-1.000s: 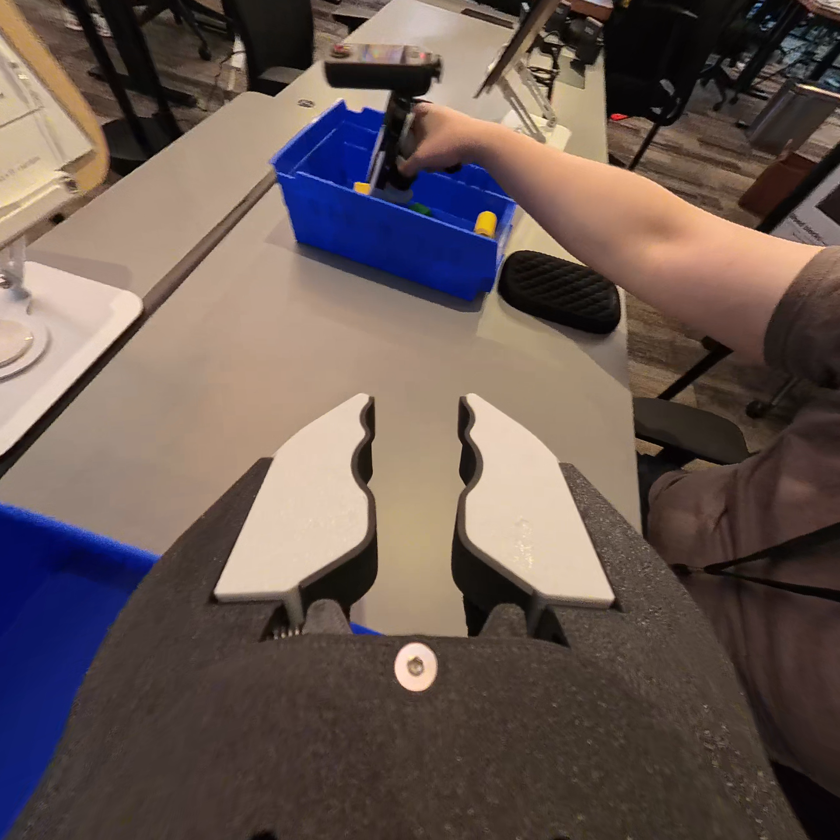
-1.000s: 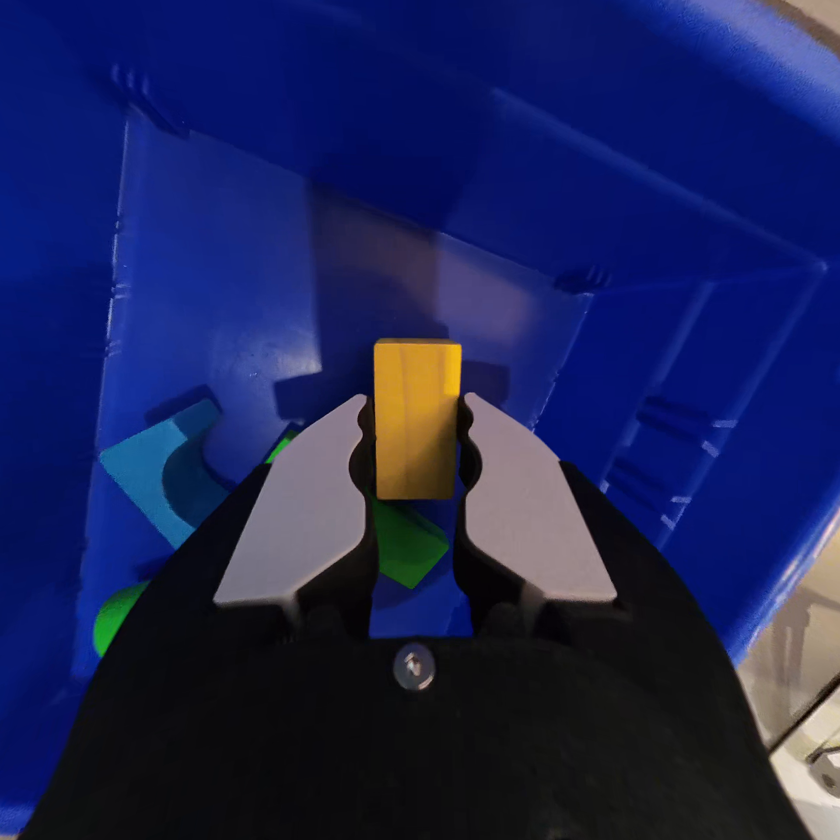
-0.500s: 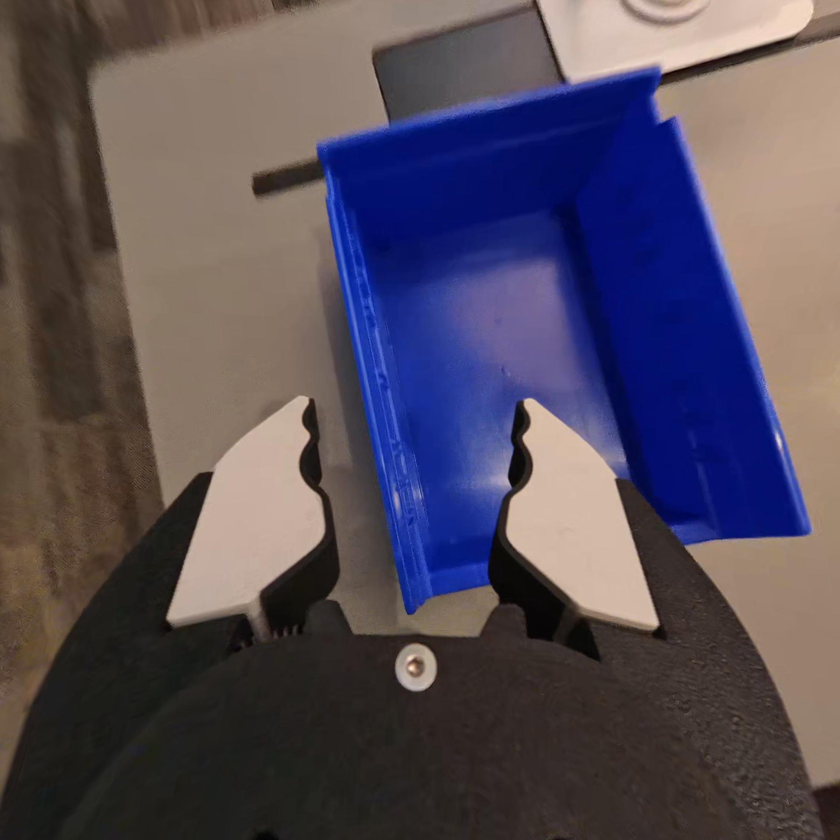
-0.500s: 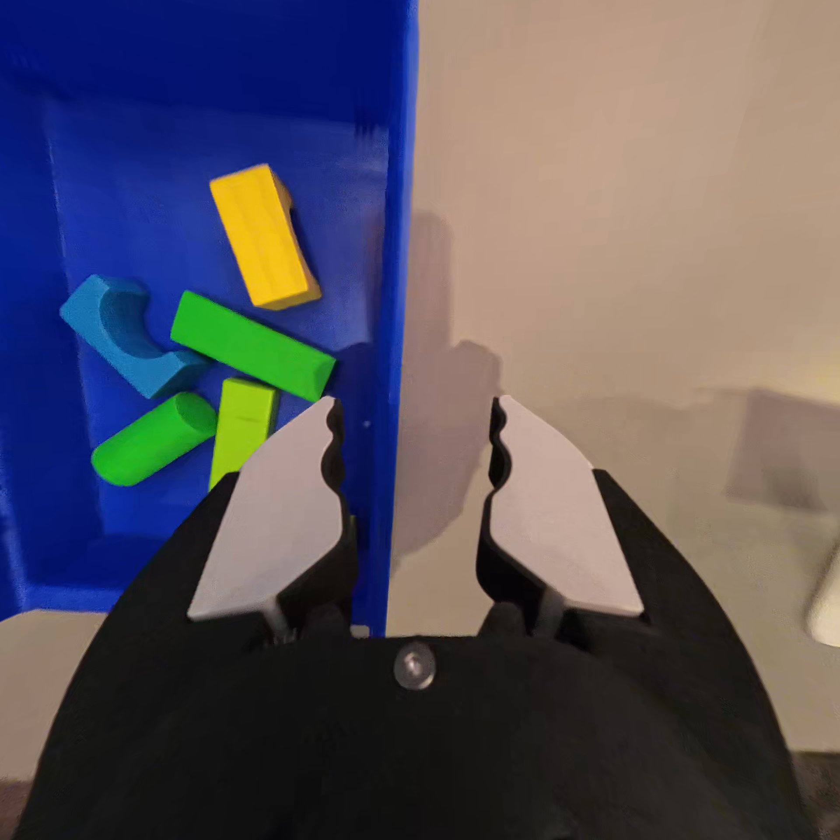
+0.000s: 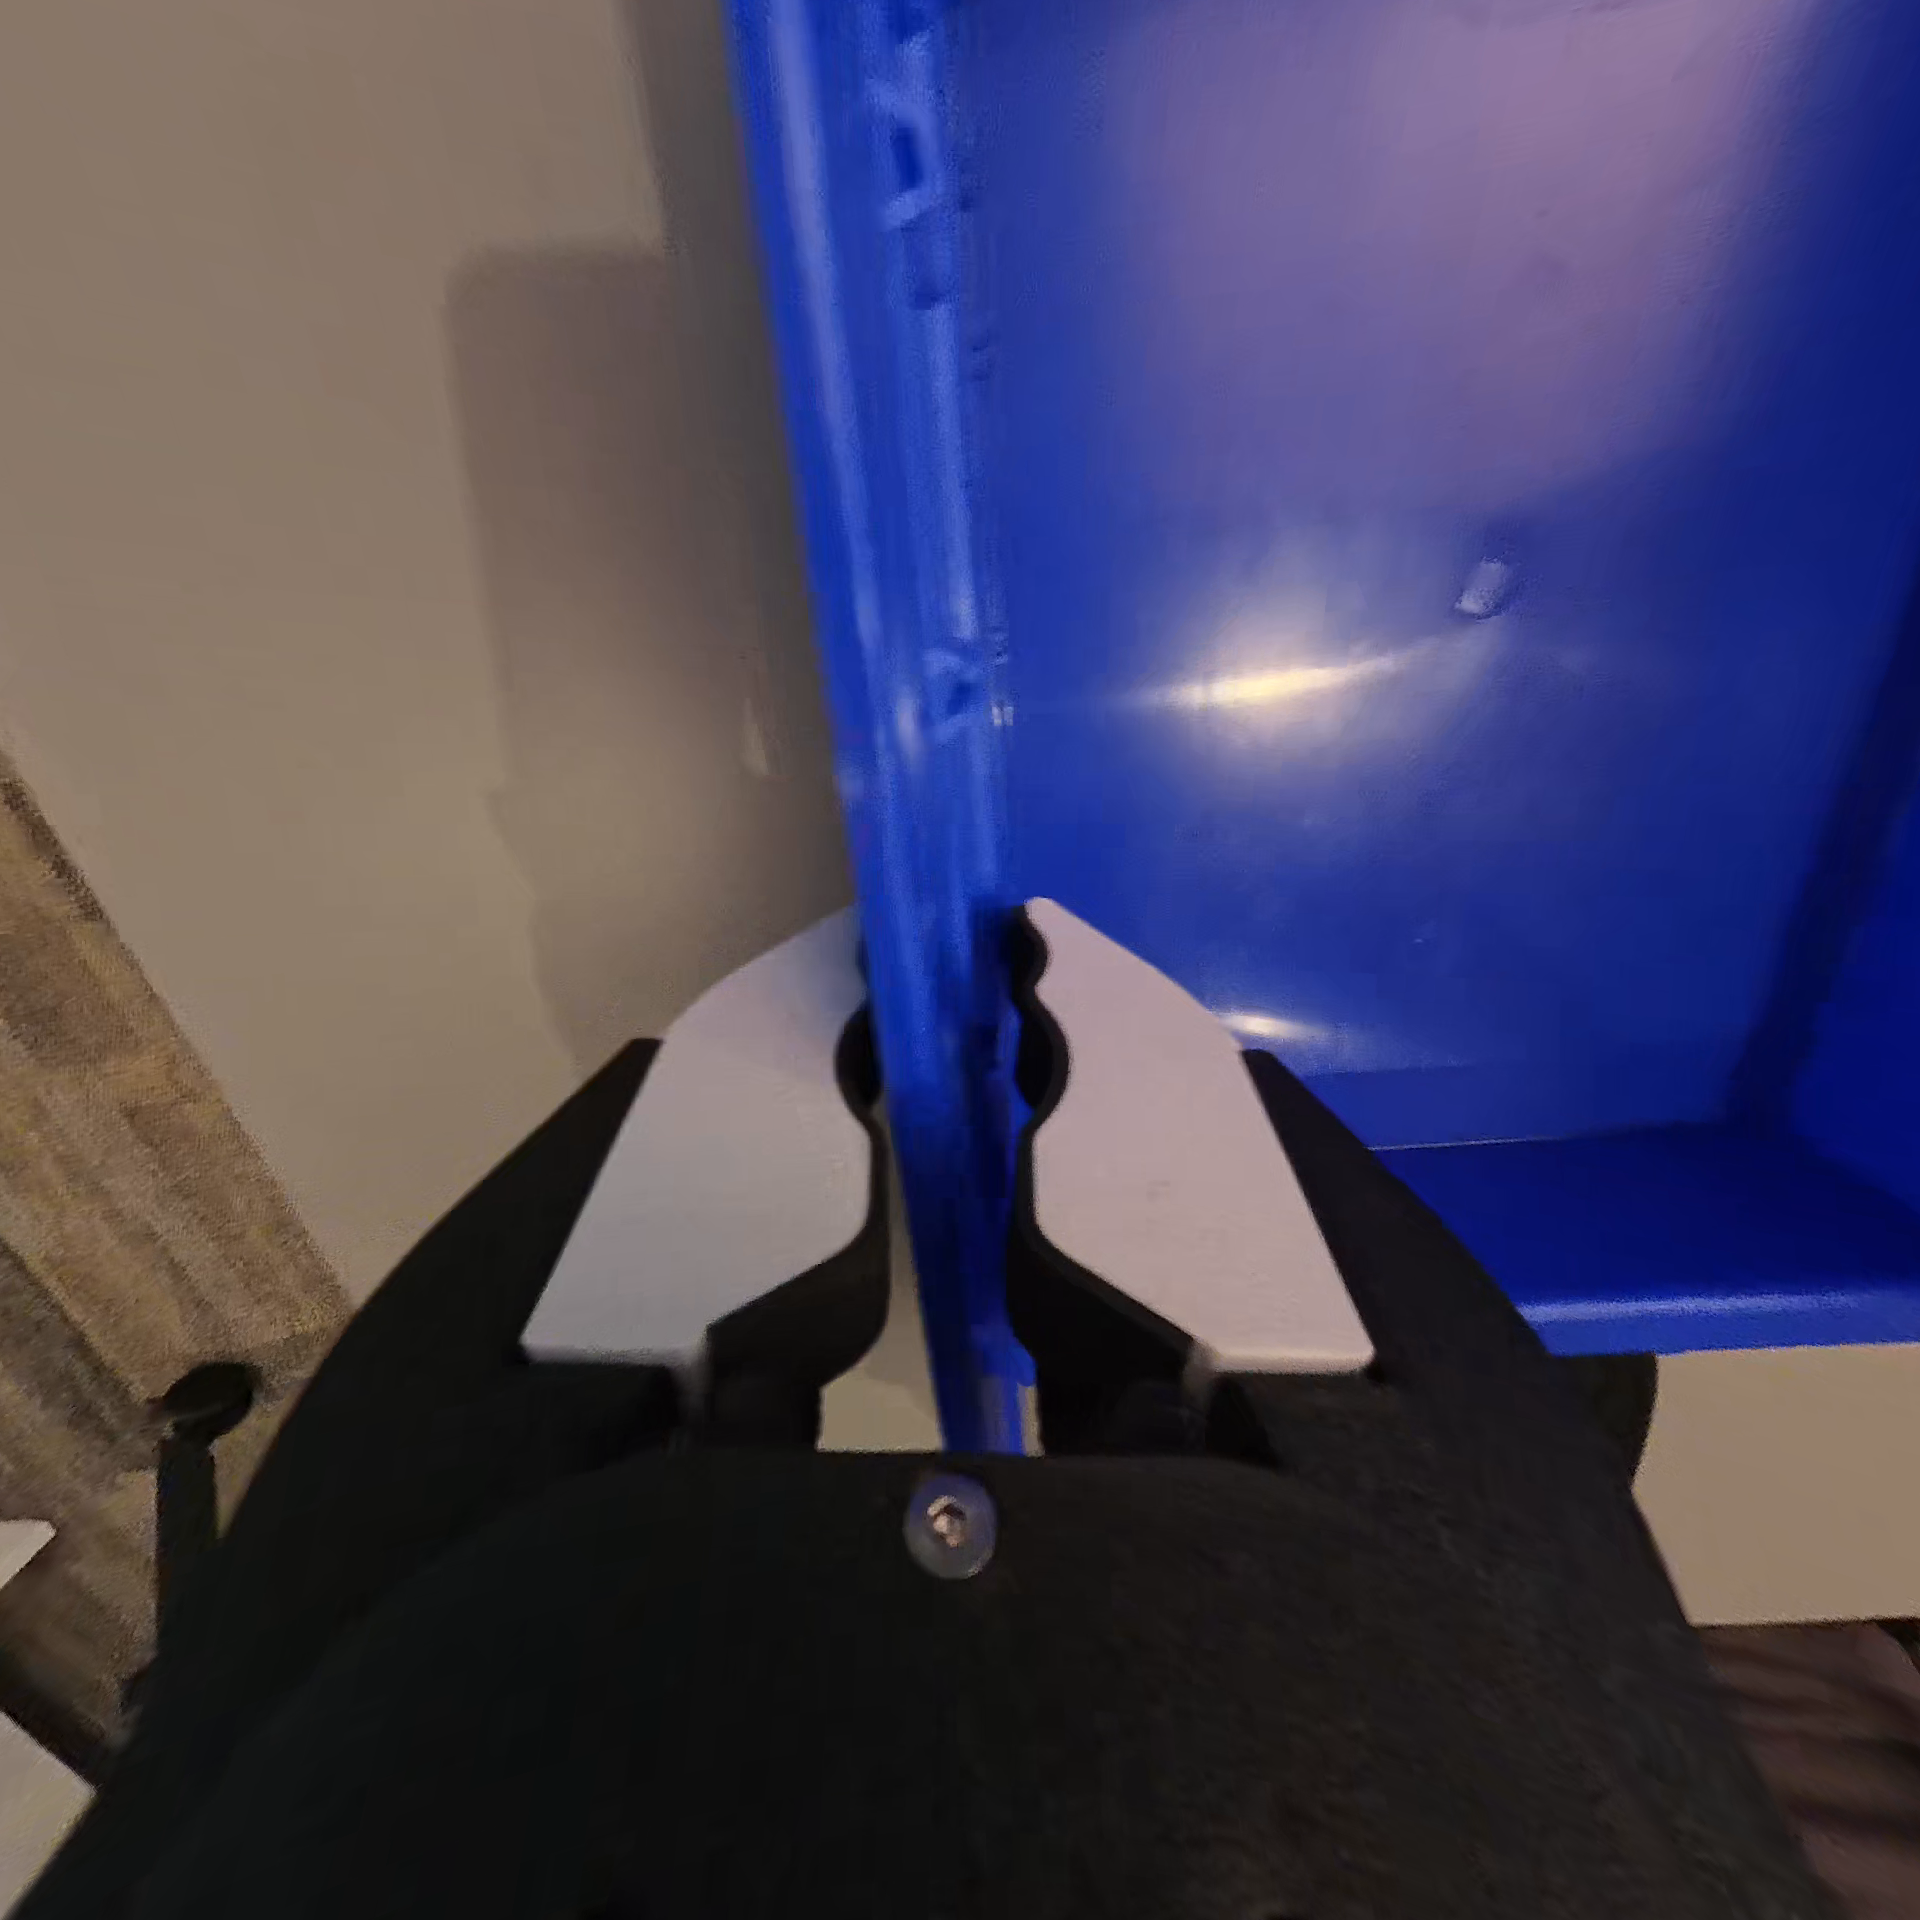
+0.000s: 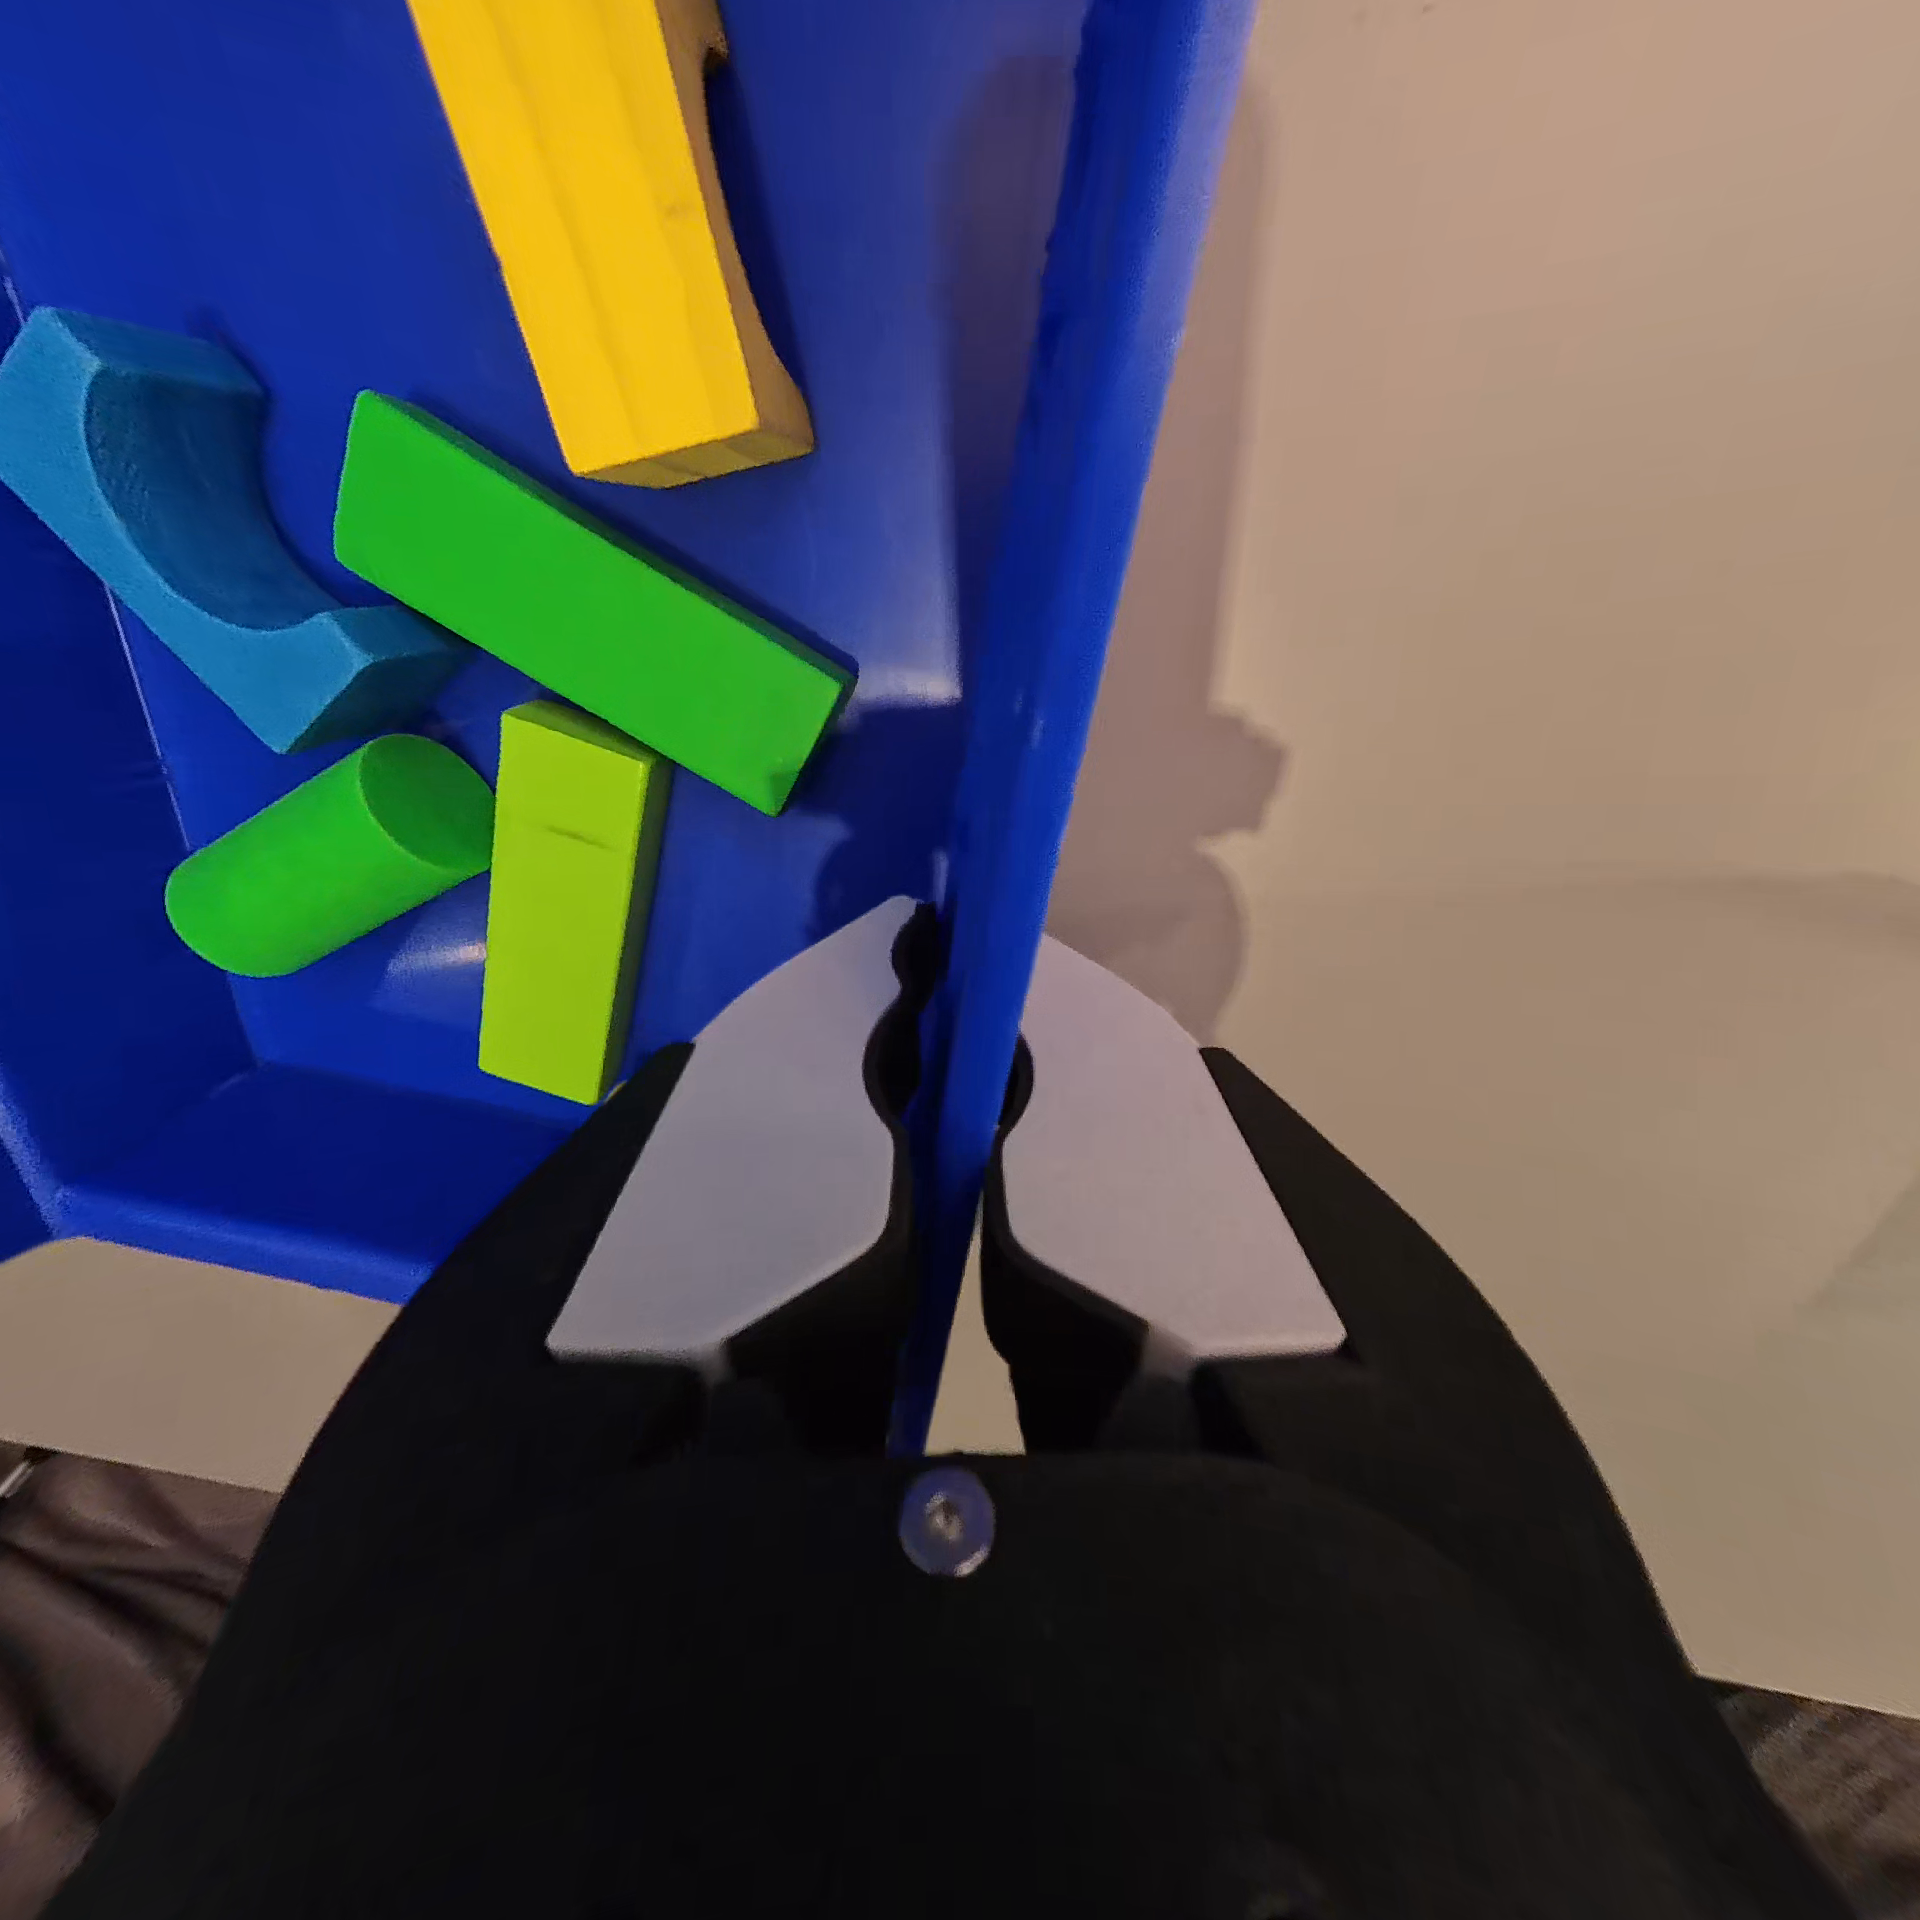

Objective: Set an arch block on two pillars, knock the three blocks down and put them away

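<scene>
Left wrist view: the left gripper (image 5: 940, 997) is clamping its jaws on the side wall of an empty blue bin (image 5: 1455, 520) sitting on the tabletop (image 5: 364, 520); thin, stiff, slick plastic, likely light.

Right wrist view: the right gripper (image 6: 961, 987) is pinching the wall of the other blue bin (image 6: 1049, 520), which is holding the yellow arch block (image 6: 623, 239), blue arch block (image 6: 177, 520) and green blocks (image 6: 582, 603); heavier, best held low.

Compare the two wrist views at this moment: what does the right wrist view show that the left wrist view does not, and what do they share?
Right only: the right gripper shut on the wall of a blue bin holding a yellow block, a blue arch block and three green blocks.
Left only: the left gripper shut on the wall of an empty blue bin; floor at left.
Both: a pale tabletop.
</scene>
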Available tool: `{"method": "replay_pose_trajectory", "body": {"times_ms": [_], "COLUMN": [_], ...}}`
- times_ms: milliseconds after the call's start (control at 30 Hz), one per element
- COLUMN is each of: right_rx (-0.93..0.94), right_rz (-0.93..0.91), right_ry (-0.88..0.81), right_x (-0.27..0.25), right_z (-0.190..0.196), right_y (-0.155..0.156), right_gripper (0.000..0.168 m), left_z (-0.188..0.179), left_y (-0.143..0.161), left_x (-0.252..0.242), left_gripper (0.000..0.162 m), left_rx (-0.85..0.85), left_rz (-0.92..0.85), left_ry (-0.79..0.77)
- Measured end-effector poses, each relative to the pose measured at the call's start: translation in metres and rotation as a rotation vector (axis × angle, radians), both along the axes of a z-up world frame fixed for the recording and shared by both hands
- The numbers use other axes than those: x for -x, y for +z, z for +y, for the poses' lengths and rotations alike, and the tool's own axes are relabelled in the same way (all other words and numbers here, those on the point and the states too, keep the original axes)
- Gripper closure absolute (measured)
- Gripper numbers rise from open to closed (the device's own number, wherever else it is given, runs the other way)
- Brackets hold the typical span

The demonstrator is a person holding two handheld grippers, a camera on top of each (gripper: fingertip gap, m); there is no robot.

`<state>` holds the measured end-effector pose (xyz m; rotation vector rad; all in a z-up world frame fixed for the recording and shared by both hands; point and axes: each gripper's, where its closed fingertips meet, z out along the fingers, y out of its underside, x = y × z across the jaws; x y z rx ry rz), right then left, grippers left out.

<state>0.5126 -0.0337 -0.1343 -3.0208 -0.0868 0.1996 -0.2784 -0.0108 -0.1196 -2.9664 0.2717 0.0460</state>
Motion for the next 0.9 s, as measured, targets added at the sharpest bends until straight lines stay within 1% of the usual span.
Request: {"method": "replay_pose_trajectory", "body": {"times_ms": [33,100,300,433,567,633,733,800,833,900], "right_rx": [0.004,0.006,0.003,0.001,0.013,0.026,0.047,0.049,0.050,0.087], "right_rz": [0.003,0.002,0.002,0.005,0.005,0.009,-0.001,-0.014,-0.014,-0.036], "right_ry": [0.003,0.000,0.053,0.105,0.156,0.184,0.207,0.188,0.166,0.137], "right_x": [0.006,0.020,0.076,0.114,0.149,0.164,0.177,0.179,0.179,0.176], "right_z": [0.000,0.001,0.008,0.009,0.005,0.002,0.002,0.013,0.021,0.030], "right_y": [0.000,0.000,0.001,0.001,0.002,0.002,0.002,0.002,0.001,-0.003], "right_gripper": [0.161,0.161,0.160,0.159,0.159,0.158,0.157,0.152,0.149,0.149], "left_z": [0.001,0.000,0.008,0.009,0.007,0.004,0.002,0.002,0.003,0.004], "left_y": [0.000,0.001,0.000,0.000,-0.001,-0.001,-0.002,-0.002,-0.002,-0.002], "left_x": [-0.002,-0.007,-0.059,-0.092,-0.119,-0.137,-0.158,-0.166,-0.171,-0.183], "left_gripper": [0.144,0.139,0.136,0.126,0.111,0.110,0.104,0.101,0.102,0.105], "left_rx": [0.002,0.020,0.025,0.019,0.012,0.001,-0.007,-0.023,-0.035,-0.059], "left_rz": [0.022,0.089,0.120,0.199,0.328,0.321,0.333,0.358,0.352,0.309], "left_ry": [-0.009,-0.027,-0.114,-0.191,-0.261,-0.298,-0.331,-0.361,-0.372,-0.393]}}
